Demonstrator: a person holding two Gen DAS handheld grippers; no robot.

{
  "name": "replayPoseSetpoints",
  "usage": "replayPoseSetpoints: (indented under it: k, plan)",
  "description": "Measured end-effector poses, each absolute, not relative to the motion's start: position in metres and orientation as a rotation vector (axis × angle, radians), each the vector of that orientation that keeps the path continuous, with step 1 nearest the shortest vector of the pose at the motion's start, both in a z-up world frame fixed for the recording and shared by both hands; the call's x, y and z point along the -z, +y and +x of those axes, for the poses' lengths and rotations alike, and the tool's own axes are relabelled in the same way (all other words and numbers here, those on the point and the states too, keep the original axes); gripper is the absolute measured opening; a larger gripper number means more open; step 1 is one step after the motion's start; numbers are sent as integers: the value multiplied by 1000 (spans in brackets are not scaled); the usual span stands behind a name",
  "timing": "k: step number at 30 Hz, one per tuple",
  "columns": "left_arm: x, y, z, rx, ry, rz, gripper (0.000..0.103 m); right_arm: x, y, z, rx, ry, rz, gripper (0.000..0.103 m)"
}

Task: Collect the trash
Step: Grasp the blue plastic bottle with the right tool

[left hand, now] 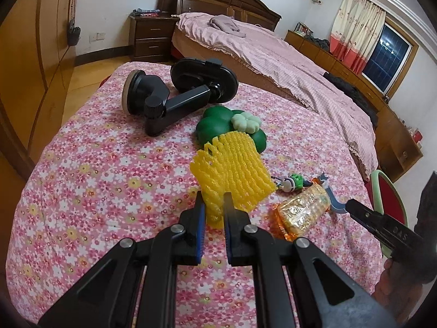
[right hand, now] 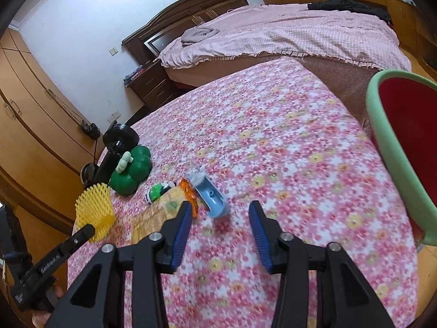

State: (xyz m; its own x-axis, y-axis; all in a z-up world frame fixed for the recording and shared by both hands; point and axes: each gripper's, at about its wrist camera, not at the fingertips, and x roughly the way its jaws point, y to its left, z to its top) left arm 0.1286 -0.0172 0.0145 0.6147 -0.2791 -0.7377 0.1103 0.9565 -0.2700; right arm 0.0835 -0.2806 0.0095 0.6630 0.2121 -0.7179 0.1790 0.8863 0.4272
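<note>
My left gripper is shut on the lower edge of a yellow foam fruit net, which spreads out ahead of the fingers above the floral tablecloth. In the right wrist view the net shows at the far left, at the tip of a left-gripper finger. My right gripper stands open low over the cloth. A small blue plastic piece lies just beyond its tips. An orange-and-clear snack wrapper lies by its left finger, touching or not I cannot tell. The wrapper lies right of the net.
A red bin with a green rim stands off the table's right edge. A black suction phone mount, a green clover toy and a small green figure lie on the cloth. A bed stands behind.
</note>
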Motion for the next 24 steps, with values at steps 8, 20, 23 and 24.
replayPoseSetpoints:
  k: [8, 20, 23, 24]
  plan:
    - [-7, -19, 133, 239, 892, -203, 11, 6, -277, 97, -20, 885, 506, 22]
    - [-14, -28, 127, 266, 874, -193, 11, 3, -284, 82, -18, 853, 529, 21]
    - [-20, -32, 122, 281, 861, -188, 11, -4, -289, 72, -13, 831, 537, 21]
    - [-23, -34, 120, 288, 856, -186, 11, -7, -290, 69, -13, 823, 539, 21]
